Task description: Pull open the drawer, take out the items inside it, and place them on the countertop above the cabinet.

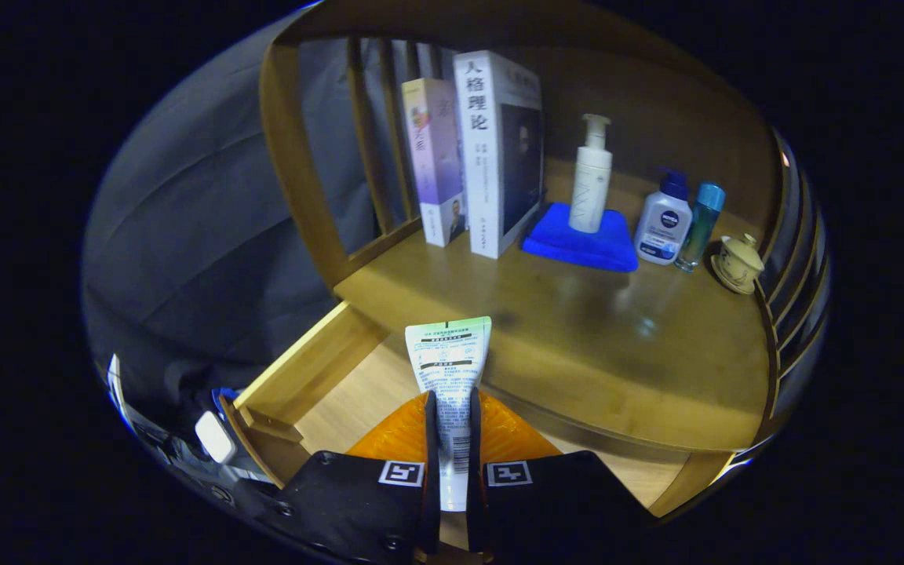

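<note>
A: What stands on the counter (577, 337)?
B: From 10 to 2 o'clock: two books (472, 157), a pump bottle (591, 176) on a blue cloth (577, 245), two small bottles (678, 221), a lidded cup (737, 263).
A: And the claw (452, 439)?
B: It is closed on a tube (449, 377), both fingers pressing, above the open drawer (318, 369) at 7 o'clock.

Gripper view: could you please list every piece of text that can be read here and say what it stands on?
"人格理论": spine of the tall white book.
Pale purple book: spine print too blurred to read.
White tube with a green end, clamped between the fingers of the gripper: print too small to read.
White pump bottle and white bottle with a dark blue cap: labels too small to read.
</note>
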`<control>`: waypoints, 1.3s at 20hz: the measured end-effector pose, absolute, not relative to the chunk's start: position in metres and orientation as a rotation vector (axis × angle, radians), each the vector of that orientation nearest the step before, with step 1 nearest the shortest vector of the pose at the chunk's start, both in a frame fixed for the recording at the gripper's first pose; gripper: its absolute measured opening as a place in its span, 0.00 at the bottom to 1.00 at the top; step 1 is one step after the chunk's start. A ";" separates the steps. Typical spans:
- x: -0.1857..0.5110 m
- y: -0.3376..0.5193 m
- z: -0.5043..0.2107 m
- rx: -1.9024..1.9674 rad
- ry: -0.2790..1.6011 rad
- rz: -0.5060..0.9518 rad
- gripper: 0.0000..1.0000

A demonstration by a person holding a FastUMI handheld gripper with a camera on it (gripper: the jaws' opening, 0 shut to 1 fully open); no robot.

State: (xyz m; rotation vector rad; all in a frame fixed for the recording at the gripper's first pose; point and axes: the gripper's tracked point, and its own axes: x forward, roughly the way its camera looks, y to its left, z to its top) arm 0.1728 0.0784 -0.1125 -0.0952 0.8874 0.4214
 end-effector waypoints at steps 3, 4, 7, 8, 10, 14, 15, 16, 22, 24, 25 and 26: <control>0.198 0.065 -0.103 0.007 0.867 0.335 0.15; 0.203 0.061 -0.100 0.055 0.870 0.304 0.15; 0.228 0.050 -0.094 0.150 0.857 0.225 0.15; 0.239 0.043 -0.095 0.161 0.849 0.193 0.16; 0.250 0.034 -0.099 0.170 0.850 0.150 0.18; 0.267 0.031 -0.111 0.255 0.870 0.092 0.19; 0.269 0.030 -0.114 0.279 0.879 0.084 0.21; 0.272 0.029 -0.115 0.289 0.876 0.075 0.23; 0.285 0.017 -0.123 0.317 0.837 -0.012 0.29; 0.287 0.014 -0.118 0.336 0.796 -0.020 0.30; 0.286 0.014 -0.110 0.340 0.772 -0.016 0.35; 0.283 0.015 -0.105 0.335 0.746 -0.002 0.48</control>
